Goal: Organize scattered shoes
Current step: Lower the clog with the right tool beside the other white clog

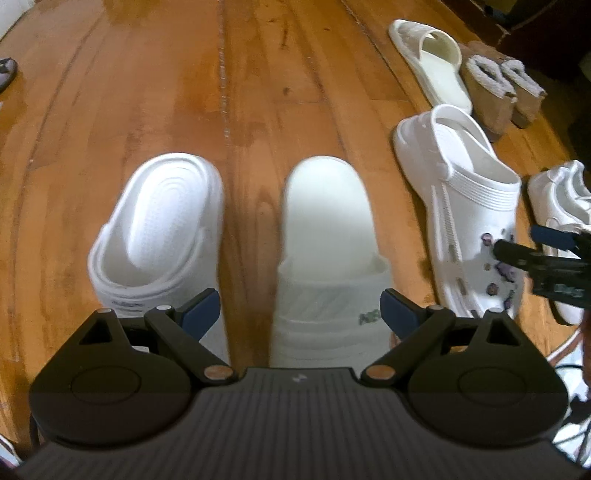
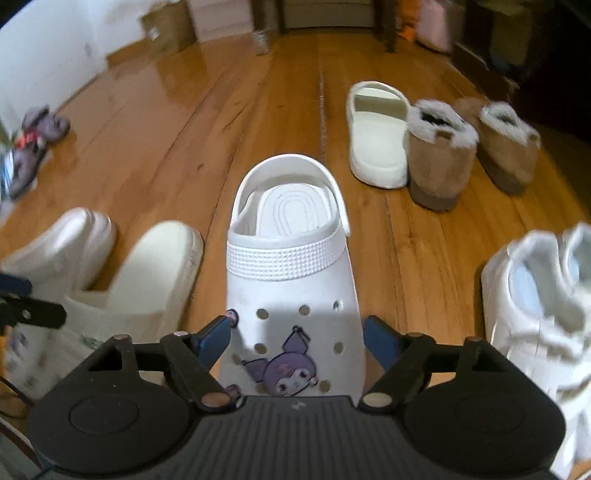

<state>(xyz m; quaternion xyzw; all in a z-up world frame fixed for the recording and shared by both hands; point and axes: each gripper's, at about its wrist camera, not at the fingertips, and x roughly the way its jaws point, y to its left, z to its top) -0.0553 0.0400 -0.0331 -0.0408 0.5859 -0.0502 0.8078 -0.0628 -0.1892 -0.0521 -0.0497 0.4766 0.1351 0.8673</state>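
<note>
My right gripper [image 2: 299,339] stands open over the toe of a white clog [image 2: 291,258] with a purple cartoon charm. Its blue pads flank the clog without pressing on it. The same clog [image 1: 461,221] lies to the right in the left wrist view, with the right gripper's fingers [image 1: 532,254] above its charms. My left gripper [image 1: 299,310] is open above a cream slide [image 1: 325,229], whose strap lies between the pads. A plain white clog [image 1: 159,229] rests just left of the slide.
All shoes lie on a wooden floor [image 2: 166,140]. Farther off are a second cream slide [image 2: 376,140] and two brown fur-lined boots [image 2: 439,162]. A white sneaker [image 2: 535,314] sits at the right. Grey shoes [image 2: 40,125], a cardboard box [image 2: 170,29] and furniture legs [image 2: 388,26] line the back.
</note>
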